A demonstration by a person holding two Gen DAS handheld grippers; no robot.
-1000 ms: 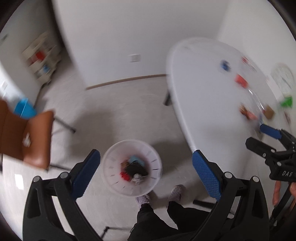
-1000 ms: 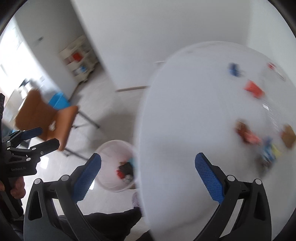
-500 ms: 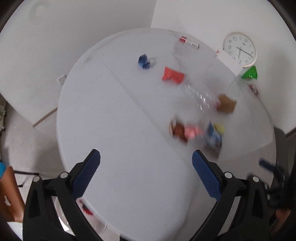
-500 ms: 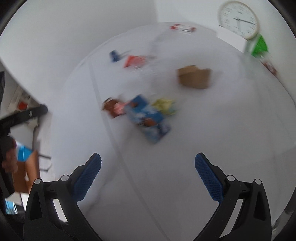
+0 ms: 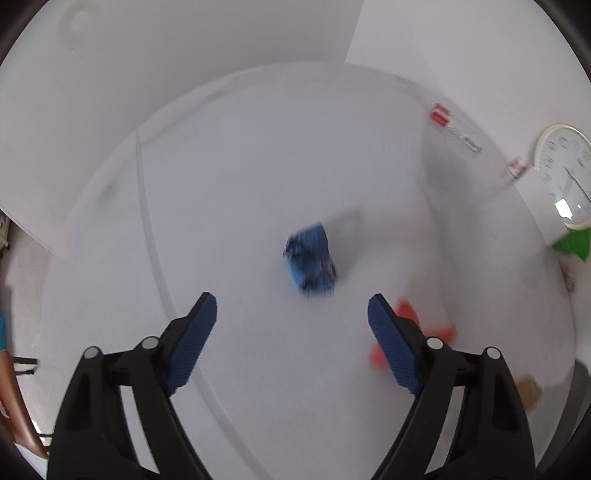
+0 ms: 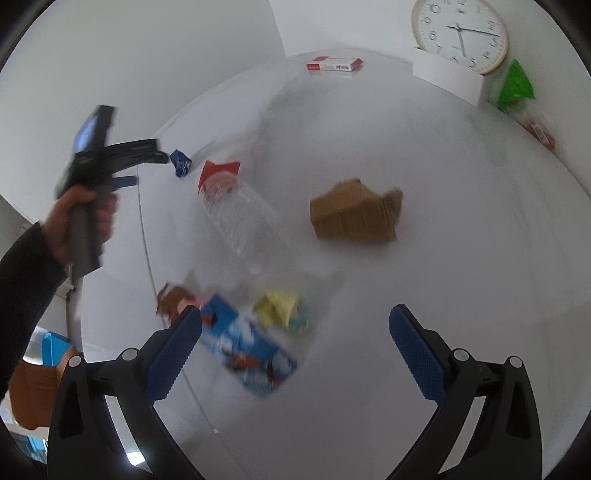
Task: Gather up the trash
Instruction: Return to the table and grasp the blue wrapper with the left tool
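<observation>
A crumpled blue wrapper (image 5: 311, 263) lies on the white round table (image 5: 229, 192), just ahead of my left gripper (image 5: 291, 314). Its jaws are closing with nothing between them. A red scrap (image 5: 436, 332) sits behind its right finger. The right wrist view shows my right gripper (image 6: 295, 325) open above a blue carton (image 6: 251, 358) and a yellow crumpled wrapper (image 6: 280, 308). Farther off lie a clear plastic bottle (image 6: 242, 218), a brown cardboard piece (image 6: 354, 214), the blue wrapper (image 6: 181, 161) and a red scrap (image 6: 218, 171). A hand holds the left gripper (image 6: 147, 164) near the blue wrapper.
A wall clock (image 6: 460, 33) leans at the table's far edge beside a white box (image 6: 448, 79) and a green bag (image 6: 515, 85). A red-and-white box (image 6: 334, 64) lies at the back. A brown chair (image 6: 35, 384) stands on the floor at the left.
Both grippers swung from the floor bin over to the table. The left one now hangs close over the blue wrapper with narrower jaws. The right one moved nearer the blue carton.
</observation>
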